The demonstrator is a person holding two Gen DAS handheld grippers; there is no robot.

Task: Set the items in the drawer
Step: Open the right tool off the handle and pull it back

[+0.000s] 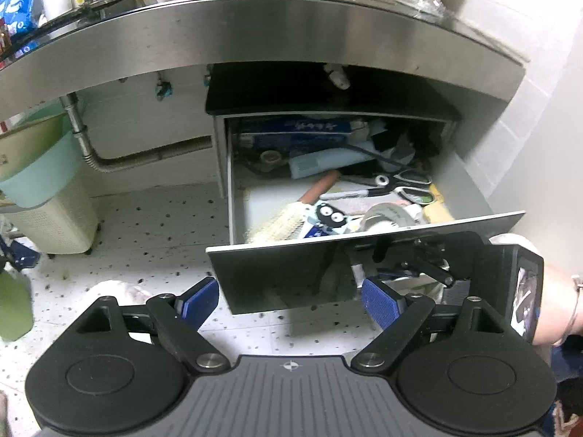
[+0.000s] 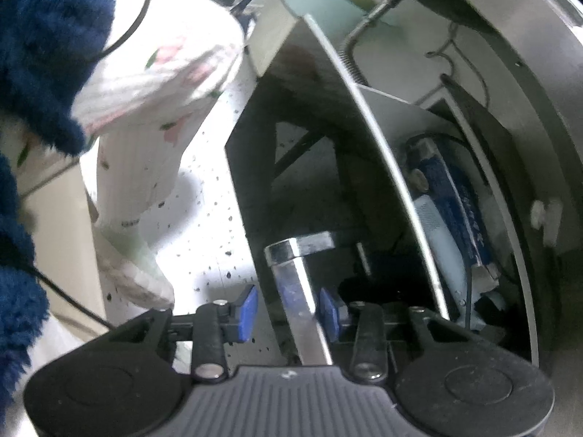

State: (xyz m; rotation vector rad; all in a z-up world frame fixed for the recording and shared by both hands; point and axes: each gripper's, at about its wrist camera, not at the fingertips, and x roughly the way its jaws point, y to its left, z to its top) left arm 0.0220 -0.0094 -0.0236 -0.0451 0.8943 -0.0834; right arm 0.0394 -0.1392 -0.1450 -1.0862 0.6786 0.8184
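A grey drawer (image 1: 277, 276) stands pulled out under the steel counter. It is crowded with a hairbrush (image 1: 280, 224), scissors (image 1: 404, 182), a tape roll (image 1: 386, 216), a pale blue tube (image 1: 328, 164) and a blue box (image 1: 298, 133). My left gripper (image 1: 291, 304) hangs open in front of the glossy drawer front, holding nothing. My right gripper (image 2: 288, 313) is closed around the chrome drawer handle (image 2: 295, 291), with the right pad against the bar. In the left wrist view the right gripper (image 1: 419, 258) sits at the drawer front's right end.
A mint and cream bin (image 1: 43, 167) stands on the speckled floor at left, beside a metal pipe (image 1: 83, 134). The steel counter edge (image 1: 255, 36) overhangs the drawer. A wrist with a bracelet (image 1: 561, 306) shows at right. A socked foot (image 2: 145, 145) and blue fleece (image 2: 47, 54) are close by.
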